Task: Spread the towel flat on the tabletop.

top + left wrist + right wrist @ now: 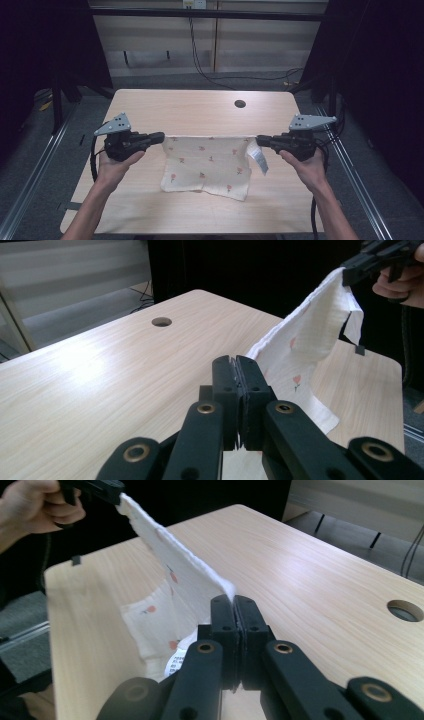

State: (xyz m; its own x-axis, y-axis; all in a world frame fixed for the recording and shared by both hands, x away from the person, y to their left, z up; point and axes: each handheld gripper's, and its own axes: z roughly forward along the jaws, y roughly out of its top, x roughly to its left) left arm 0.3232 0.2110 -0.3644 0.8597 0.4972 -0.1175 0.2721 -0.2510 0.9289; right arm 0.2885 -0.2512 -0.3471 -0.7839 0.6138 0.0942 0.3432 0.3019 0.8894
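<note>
A white cloth (207,162) with small red flower prints is stretched between the two grippers above a light wooden table (200,110). Its top edge is taut and level; its lower part hangs down and rests on the tabletop. My left gripper (161,136) is shut on the cloth's left top corner (260,347). My right gripper (260,140) is shut on the right top corner (227,587), where a white care label (259,156) dangles. In the left gripper view the cloth (310,335) runs up to the right gripper (357,267). In the right gripper view it (170,570) runs to the left gripper (107,490).
A round cable hole (240,104) sits in the table's far right part. Black cables (235,77) lie on the floor behind the table. Metal rails (40,150) run along both sides of it.
</note>
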